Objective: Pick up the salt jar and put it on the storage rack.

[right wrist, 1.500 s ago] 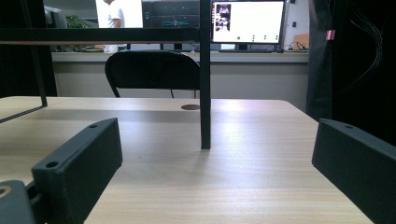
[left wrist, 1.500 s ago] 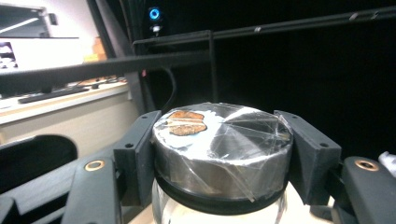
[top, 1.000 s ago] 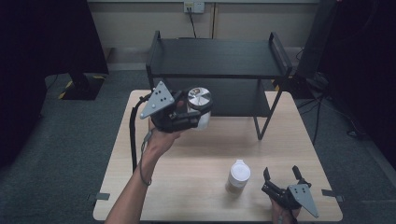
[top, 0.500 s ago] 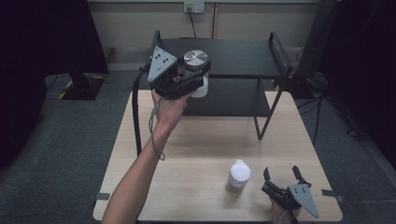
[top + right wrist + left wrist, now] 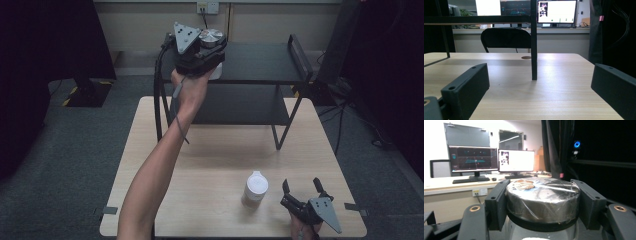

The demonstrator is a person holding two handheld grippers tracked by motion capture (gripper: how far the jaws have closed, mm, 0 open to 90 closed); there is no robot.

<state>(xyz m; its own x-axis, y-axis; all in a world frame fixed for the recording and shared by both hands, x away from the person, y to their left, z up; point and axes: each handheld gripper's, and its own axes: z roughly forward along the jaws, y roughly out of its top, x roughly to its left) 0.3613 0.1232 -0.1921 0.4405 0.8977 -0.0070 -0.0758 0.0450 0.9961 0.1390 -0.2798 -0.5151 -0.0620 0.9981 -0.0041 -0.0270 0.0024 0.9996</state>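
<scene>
A jar with a silvery metal lid (image 5: 543, 195) under clear film is clamped between the black jaws of my left gripper (image 5: 543, 192). In the high view the left gripper (image 5: 212, 47) holds the jar (image 5: 210, 35) high, at the front left of the black rack's top shelf (image 5: 260, 62). Whether the jar touches the shelf I cannot tell. My right gripper (image 5: 300, 186) rests low at the table's front right with its jaws open and nothing between them. The right gripper (image 5: 541, 82) faces a rack leg (image 5: 533, 50).
A small white-capped bottle (image 5: 255, 188) stands on the wooden table (image 5: 210, 165) just left of the right gripper. The two-tier black rack spans the table's far half, with a lower shelf (image 5: 240, 105). Desks with lit monitors (image 5: 474, 158) and a black chair (image 5: 505, 37) lie beyond.
The left hand has carried the jar up and away, from just above the table in front of the rack to the top shelf's level. The right gripper has stayed put.
</scene>
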